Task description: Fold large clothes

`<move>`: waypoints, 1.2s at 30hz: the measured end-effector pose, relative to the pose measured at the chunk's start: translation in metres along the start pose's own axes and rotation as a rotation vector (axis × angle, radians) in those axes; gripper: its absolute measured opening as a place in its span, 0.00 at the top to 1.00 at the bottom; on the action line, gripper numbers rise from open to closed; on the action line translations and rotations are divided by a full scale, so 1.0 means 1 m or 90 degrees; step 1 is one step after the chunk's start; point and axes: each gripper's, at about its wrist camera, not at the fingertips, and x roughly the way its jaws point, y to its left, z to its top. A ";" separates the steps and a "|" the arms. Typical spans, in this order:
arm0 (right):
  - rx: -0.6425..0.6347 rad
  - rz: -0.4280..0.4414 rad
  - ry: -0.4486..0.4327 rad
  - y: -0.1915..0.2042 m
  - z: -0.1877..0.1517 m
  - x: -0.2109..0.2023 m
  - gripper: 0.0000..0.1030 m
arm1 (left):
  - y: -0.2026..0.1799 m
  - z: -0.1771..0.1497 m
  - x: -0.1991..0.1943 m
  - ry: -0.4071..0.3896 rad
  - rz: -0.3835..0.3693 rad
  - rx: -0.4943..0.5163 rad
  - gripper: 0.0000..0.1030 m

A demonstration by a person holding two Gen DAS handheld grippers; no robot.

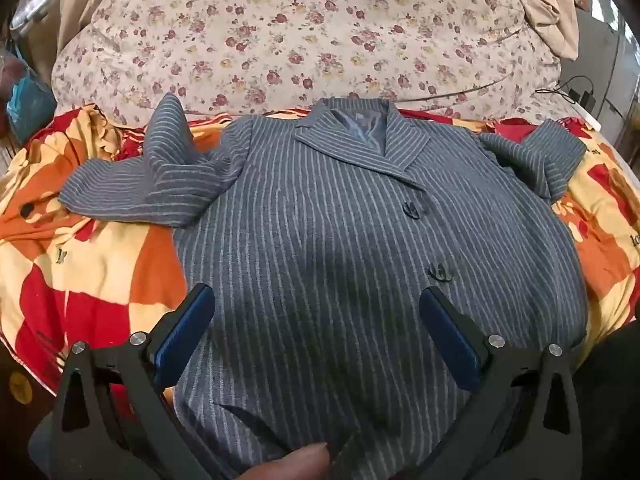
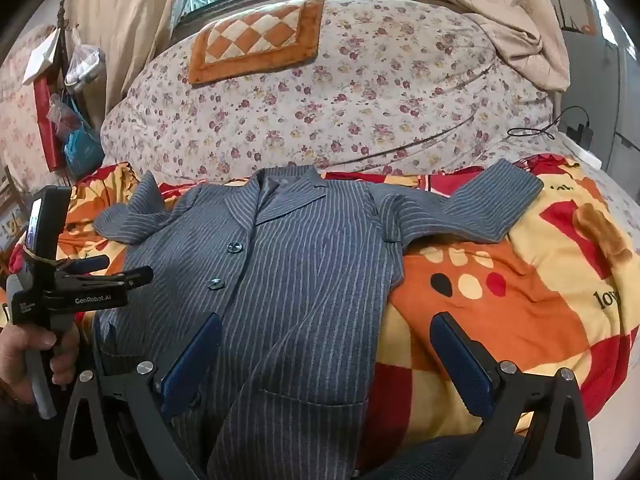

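Observation:
A grey-blue pinstriped jacket (image 1: pixel 328 216) lies face up on the bed, buttoned, collar away from me. It also shows in the right wrist view (image 2: pixel 296 264). Its left sleeve (image 1: pixel 160 184) is bunched and folded over; its right sleeve (image 2: pixel 472 204) lies spread to the right. My left gripper (image 1: pixel 316 300) is open and empty above the jacket's lower front. My right gripper (image 2: pixel 326 328) is open and empty over the jacket's right side edge. The left gripper also shows from the side in the right wrist view (image 2: pixel 116 268), held in a hand.
The jacket rests on a red, orange and yellow blanket (image 2: pixel 520 300). Behind it is a floral duvet (image 2: pixel 320 108) with an orange checked cushion (image 2: pixel 256 40). Bags hang at the left (image 2: pixel 76 136). A cable and charger (image 2: pixel 576 128) lie at the right edge.

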 end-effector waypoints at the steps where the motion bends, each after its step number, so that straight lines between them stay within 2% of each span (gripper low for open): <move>1: 0.001 0.000 0.001 0.000 0.000 0.000 0.00 | 0.001 0.000 0.000 -0.001 -0.002 -0.002 0.01; 3: 0.000 0.000 -0.001 0.000 0.000 0.000 0.00 | -0.002 0.000 -0.001 -0.003 0.011 0.012 0.01; 13: 0.002 0.001 0.001 0.000 0.001 0.002 0.00 | -0.008 -0.001 -0.005 -0.001 0.007 -0.001 0.01; 20: 0.005 0.009 -0.002 0.002 0.003 0.002 0.00 | 0.002 -0.001 0.004 0.005 0.003 -0.003 0.01; 27: 0.009 -0.001 -0.042 0.004 0.009 -0.004 0.00 | 0.009 -0.001 0.008 0.016 0.012 -0.015 0.01; 32: 0.021 -0.005 -0.004 -0.004 0.026 0.014 0.00 | 0.015 -0.002 0.015 0.020 0.020 -0.021 0.01; 36: -0.026 0.058 0.031 0.003 0.050 0.038 0.00 | 0.011 0.001 0.026 0.030 0.003 -0.010 0.01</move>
